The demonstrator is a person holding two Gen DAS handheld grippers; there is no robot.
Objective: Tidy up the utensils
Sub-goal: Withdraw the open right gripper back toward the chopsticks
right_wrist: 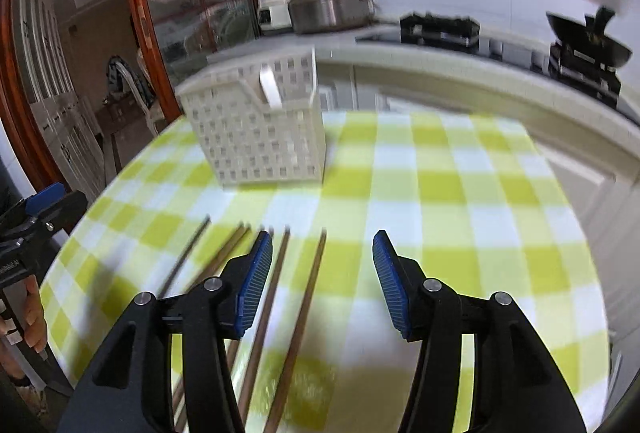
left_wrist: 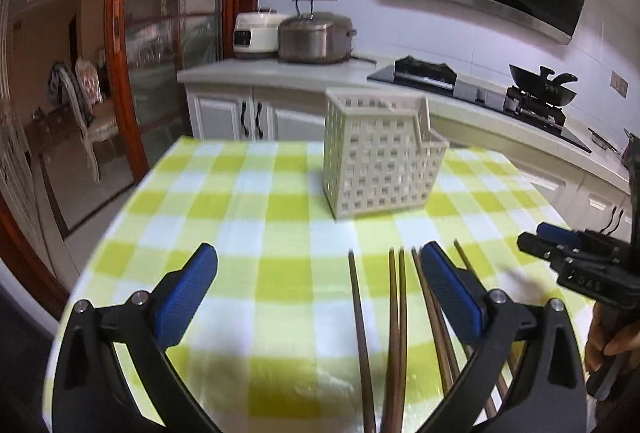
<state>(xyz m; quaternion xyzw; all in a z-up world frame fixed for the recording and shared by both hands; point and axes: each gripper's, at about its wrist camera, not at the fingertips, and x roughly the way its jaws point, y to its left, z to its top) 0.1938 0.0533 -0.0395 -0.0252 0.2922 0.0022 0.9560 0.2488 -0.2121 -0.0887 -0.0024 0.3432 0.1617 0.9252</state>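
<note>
Several brown chopsticks (left_wrist: 396,333) lie side by side on the checked counter (left_wrist: 248,193), near the white slotted basket (left_wrist: 380,157) standing upright. Left hand-held gripper (left_wrist: 320,297) and right hand-held gripper (right_wrist: 323,273) hover above them, fingers spread apart and apparently empty, though motion blur softens detail.

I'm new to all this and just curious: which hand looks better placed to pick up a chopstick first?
Probably the left. The chopsticks lie between the open left gripper fingers, while most lie outside the open right gripper. The basket stands ahead.
</note>
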